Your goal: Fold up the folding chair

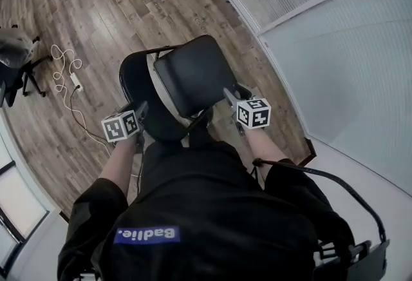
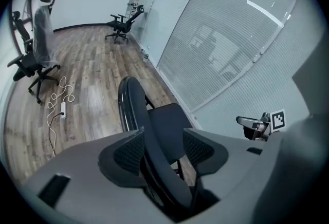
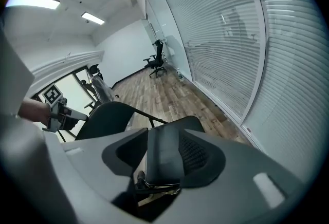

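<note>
1. Left gripper (image 2: 163,136): jaws stood wide apart, straddling the top edge of the backrest (image 2: 139,115). The pads did not appear to press on it, so I noted it as open, not gripping.
2. Right gripper (image 3: 165,138): jaws were partly apart around an edge of the seat (image 3: 163,159). A dark gap showed on one side, so I read this one as open too.
3. Reason for the placement, as I judge it: one gripper on each panel lets me bring the seat and backrest together to collapse the folding chair (image 1: 187,80).
4. The chair stood on the wooden floor (image 1: 109,9) directly in front of me, beside the glass wall (image 1: 347,67). The seat looked tilted up toward the backrest, and the frame was not yet flat.
5. Pose: both arms reached forward and down, with the left forearm (image 1: 119,160) at the chair's left and the right hand (image 1: 262,138) at its right. The grippers angled downward.
6. A white cable (image 1: 64,73) lay on the floor, well apart from the chair.
</note>
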`<action>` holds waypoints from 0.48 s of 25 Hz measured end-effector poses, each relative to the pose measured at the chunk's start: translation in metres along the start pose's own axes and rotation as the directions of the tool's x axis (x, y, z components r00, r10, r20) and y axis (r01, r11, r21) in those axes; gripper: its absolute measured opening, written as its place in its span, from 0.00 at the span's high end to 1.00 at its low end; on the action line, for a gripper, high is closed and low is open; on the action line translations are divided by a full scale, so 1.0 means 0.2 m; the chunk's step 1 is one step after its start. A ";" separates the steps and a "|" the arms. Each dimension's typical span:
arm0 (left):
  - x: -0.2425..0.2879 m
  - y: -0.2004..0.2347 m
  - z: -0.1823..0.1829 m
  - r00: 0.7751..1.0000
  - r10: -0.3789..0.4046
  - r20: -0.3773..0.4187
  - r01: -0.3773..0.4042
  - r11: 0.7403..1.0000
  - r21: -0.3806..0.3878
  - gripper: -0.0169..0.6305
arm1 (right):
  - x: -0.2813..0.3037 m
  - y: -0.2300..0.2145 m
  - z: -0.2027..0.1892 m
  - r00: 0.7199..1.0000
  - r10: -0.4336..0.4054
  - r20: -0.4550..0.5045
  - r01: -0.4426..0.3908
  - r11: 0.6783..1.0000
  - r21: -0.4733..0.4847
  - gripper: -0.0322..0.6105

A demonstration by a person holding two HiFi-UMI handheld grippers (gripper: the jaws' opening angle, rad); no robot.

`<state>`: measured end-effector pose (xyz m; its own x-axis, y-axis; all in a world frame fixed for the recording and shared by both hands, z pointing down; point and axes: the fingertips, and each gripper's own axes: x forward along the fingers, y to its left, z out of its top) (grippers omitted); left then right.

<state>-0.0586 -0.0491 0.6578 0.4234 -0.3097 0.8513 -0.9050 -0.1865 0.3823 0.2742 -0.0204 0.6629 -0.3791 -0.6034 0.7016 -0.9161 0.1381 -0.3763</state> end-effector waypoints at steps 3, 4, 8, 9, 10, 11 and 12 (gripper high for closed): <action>0.04 -0.01 0.01 0.999 0.038 -0.002 -0.038 0.999 0.004 0.64 | 0.08 -0.15 -0.06 0.999 -0.010 -0.038 0.010 1.000 0.001 0.68; 0.04 -0.01 0.00 0.999 0.050 -0.006 -0.050 0.999 0.005 0.64 | 0.11 -0.19 -0.09 0.999 -0.012 -0.052 0.012 1.000 0.006 0.67; 0.01 0.00 0.00 0.995 0.093 -0.018 -0.093 0.995 0.027 0.64 | 0.20 -0.32 -0.15 0.994 -0.017 -0.105 0.020 0.999 0.024 0.66; 0.01 0.00 0.01 0.994 0.109 -0.017 -0.108 0.993 0.040 0.64 | 0.22 -0.35 -0.16 0.993 -0.019 -0.115 0.022 0.999 0.030 0.66; 0.01 0.00 0.02 0.992 0.122 -0.017 -0.121 0.992 0.048 0.64 | 0.24 -0.38 -0.17 0.992 -0.020 -0.123 0.025 0.999 0.035 0.66; 0.01 0.00 0.02 0.991 0.130 -0.017 -0.129 0.991 0.048 0.64 | 0.26 -0.40 -0.19 0.991 -0.023 -0.131 0.028 0.999 0.038 0.65; 0.01 0.00 0.01 0.991 0.134 -0.019 -0.133 0.990 0.043 0.64 | 0.28 -0.42 -0.20 0.990 -0.025 -0.138 0.030 0.999 0.040 0.65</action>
<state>-0.0578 -0.0524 0.6597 0.2971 -0.3142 0.9017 -0.9509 -0.1835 0.2494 0.3248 -0.0340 0.7579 -0.3708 -0.4924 0.7874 -0.9213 0.0884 -0.3786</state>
